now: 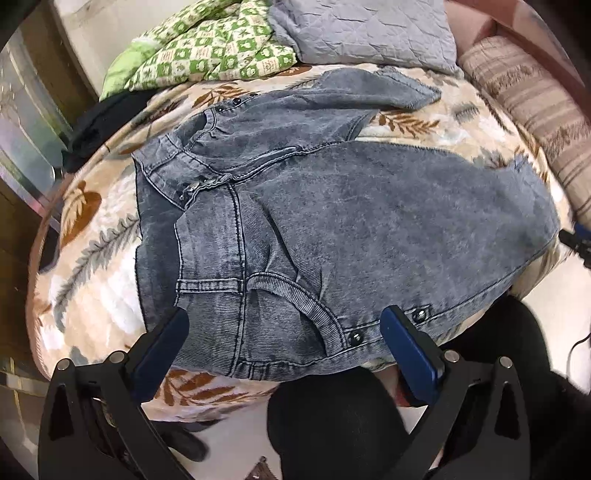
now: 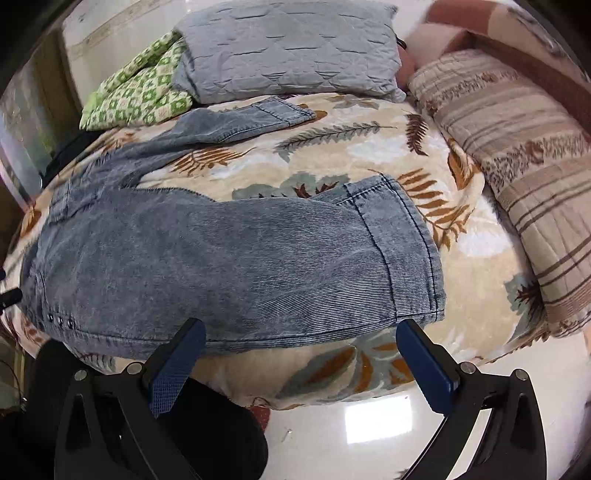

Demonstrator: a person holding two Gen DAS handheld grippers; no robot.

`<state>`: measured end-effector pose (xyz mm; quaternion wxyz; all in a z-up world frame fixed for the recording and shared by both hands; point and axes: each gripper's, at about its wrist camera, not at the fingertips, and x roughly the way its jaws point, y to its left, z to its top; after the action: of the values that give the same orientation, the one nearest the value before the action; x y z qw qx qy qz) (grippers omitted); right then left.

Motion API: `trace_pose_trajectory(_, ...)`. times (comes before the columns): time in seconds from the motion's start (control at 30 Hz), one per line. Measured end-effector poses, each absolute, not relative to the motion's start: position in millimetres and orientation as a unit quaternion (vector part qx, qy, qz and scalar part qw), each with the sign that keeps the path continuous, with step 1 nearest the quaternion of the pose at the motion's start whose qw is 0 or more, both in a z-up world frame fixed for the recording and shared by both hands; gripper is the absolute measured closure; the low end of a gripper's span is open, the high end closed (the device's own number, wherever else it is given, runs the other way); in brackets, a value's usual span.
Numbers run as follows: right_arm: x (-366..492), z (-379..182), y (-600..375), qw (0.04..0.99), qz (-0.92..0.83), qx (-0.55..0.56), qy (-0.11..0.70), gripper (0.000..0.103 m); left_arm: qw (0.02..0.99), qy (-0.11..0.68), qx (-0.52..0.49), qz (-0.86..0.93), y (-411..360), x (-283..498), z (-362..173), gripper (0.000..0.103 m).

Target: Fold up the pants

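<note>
Here, through the left wrist camera, I see my left gripper (image 1: pixel 284 325) hovering at the near edge of the bed, its jaws spread wide with nothing between them, lined up on the waistband end of the pants (image 1: pixel 332 229). I judge I'm placed here because the waistband corner, with its belt loop (image 1: pixel 208 285) and the two snaps (image 1: pixel 386 326) along the nearest hem, is the natural place to pinch for a fold. The pants lie spread flat on the leaf-print blanket (image 1: pixel 92 266), legs parted, the far leg reaching toward the grey pillow (image 1: pixel 365 33), which sits beyond the pants beside a green checked quilt (image 1: pixel 207 48). This view alone shows the open fly, the pocket seam and the waistband; the hem of the near leg is cut off here.

Through the right wrist camera, my right gripper (image 2: pixel 301 332) is likewise wide open and empty, poised just short of the near leg's lower edge, close to the cuff (image 2: pixel 402 251). That placement pairs the two grippers at opposite ends of the near side of the pants, which I judge suits lifting that leg over onto the far one. Only this view shows both cuffs, the far cuff (image 2: pixel 280 110) lying just short of the pillow, and the striped bolster (image 2: pixel 517 166) well right of the pants.
</note>
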<state>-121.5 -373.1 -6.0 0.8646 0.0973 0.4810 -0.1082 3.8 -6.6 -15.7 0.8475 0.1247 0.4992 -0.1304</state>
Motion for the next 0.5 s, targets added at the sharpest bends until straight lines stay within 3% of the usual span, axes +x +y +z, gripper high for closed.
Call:
trace_pose_trajectory(0.27, -123.9, -13.1, -447.1, 0.850, -0.160, 0.176, 0.470, 0.000, 0.843, 0.533, -0.013, -0.070, 61.5, 41.7, 3.3, 0.000)
trace_pose_trajectory(0.5, -104.8, -27.0, -502.1, 0.834, -0.195, 0.211, 0.470, 0.000, 0.789, 0.596, -0.143, -0.047, 110.0, 44.2, -44.5, 0.000)
